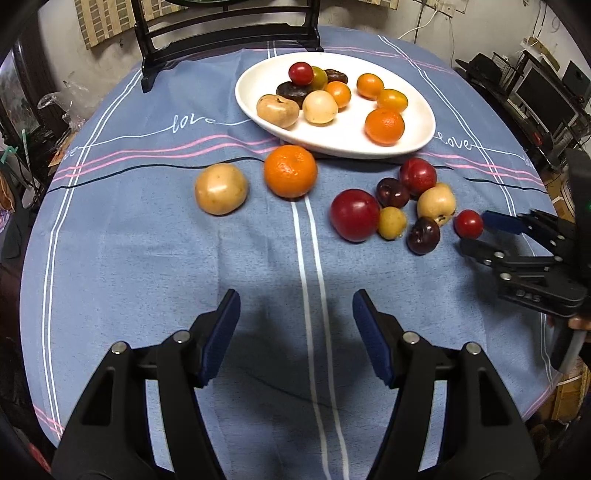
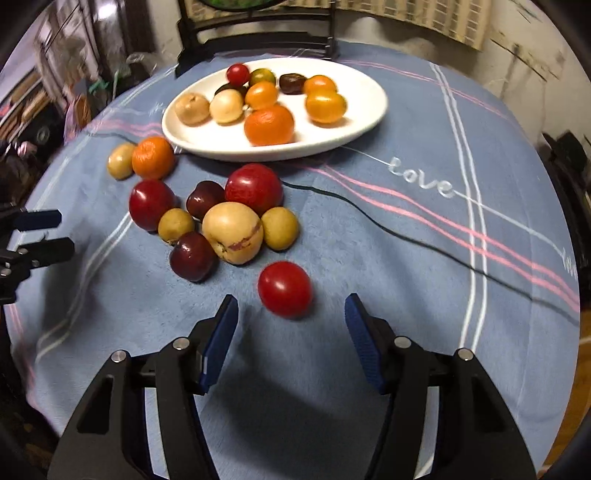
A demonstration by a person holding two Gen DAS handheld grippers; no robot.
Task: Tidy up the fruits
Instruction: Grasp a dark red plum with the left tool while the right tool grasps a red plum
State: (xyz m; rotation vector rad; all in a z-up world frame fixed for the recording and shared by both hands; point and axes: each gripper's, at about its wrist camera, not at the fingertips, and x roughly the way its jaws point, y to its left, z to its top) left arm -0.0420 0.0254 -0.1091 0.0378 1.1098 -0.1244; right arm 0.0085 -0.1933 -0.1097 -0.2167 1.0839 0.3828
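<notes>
A white oval plate (image 1: 419,122) (image 2: 356,110) at the back of the table holds several small fruits. Loose on the blue cloth lie a mandarin (image 1: 290,170) (image 2: 152,157), a tan round fruit (image 1: 221,188), and a cluster of red, dark and yellow fruits (image 1: 391,210) (image 2: 221,218). A small red tomato (image 2: 284,290) (image 1: 468,223) sits apart from the cluster. My right gripper (image 2: 291,301) (image 1: 472,230) is open, its tips on either side of the tomato's near edge without touching it. My left gripper (image 1: 295,299) (image 2: 65,232) is open over bare cloth, with nothing between its fingers.
A dark wooden chair back (image 1: 225,33) (image 2: 255,33) stands behind the plate. The round table's edge curves close on both sides, with room clutter beyond it. A person's hand (image 1: 580,323) holds the right gripper.
</notes>
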